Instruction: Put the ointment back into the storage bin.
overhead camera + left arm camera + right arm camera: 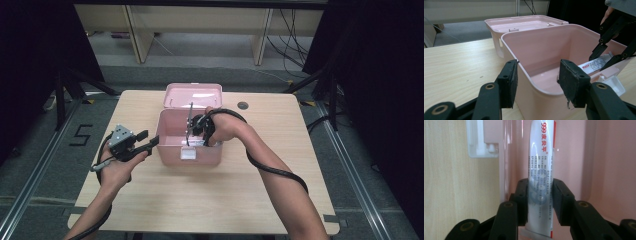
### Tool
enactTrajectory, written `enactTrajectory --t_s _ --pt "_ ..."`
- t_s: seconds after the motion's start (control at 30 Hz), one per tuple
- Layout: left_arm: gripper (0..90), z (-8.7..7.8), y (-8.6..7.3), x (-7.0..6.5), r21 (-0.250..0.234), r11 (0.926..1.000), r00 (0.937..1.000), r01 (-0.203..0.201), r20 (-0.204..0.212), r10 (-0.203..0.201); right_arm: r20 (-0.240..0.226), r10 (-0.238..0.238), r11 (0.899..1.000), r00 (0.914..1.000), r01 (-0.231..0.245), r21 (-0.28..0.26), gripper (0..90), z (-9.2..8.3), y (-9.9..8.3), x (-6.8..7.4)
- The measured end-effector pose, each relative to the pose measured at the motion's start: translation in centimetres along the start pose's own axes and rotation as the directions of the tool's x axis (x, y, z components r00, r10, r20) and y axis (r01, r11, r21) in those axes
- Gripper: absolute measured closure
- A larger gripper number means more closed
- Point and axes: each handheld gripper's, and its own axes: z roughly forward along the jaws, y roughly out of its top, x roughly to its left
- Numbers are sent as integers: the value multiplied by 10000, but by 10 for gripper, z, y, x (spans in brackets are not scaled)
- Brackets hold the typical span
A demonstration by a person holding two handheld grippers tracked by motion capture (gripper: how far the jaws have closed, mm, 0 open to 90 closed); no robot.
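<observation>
A pink plastic box (167, 150) stands open in the middle of the table, its lid (193, 95) tipped back behind it. My right gripper (198, 125) reaches down into the box, shut on a white ointment tube (541, 157) with red print. The pads pinch the tube near its lower end. In the left gripper view the tube (596, 65) slants toward the box floor between the right gripper's jaws (611, 53). My left gripper (537, 82) straddles the box's near left corner (541, 92), one pad (510, 80) outside the wall, both pads against the plastic.
A white latch (188, 154) sits on the box's front wall. The wooden table (210, 200) has free room in front of the box and on both sides. A round cable hole (243, 105) lies at the back right. Dark frames and cables stand beyond the table edges.
</observation>
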Motion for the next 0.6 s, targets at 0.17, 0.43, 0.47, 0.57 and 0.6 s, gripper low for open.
enactTrajectory --t_s 0.17,0.43,0.47,0.57,0.6 --pt "491 0 0 0 -6 10000 10000 -5 17 5 -49 61 10000 10000 -61 12 689 0 0 0" --pt "491 1 0 -1 17 10000 10000 -5 27 5 -62 214 9996 9998 -213 194 689 0 1 1" --pt "491 1 0 -1 14 10000 10000 -10 27 10 -20 -48 10000 10000 48 82 689 2 0 -1" --pt "491 1 -1 0 18 10000 10000 -4 25 4 -81 275 9994 9996 -273 206 689 1 0 1" --pt "491 1 -1 0 13 10000 10000 -3 24 3 -33 83 9999 10000 -83 103 689 2 0 -1"
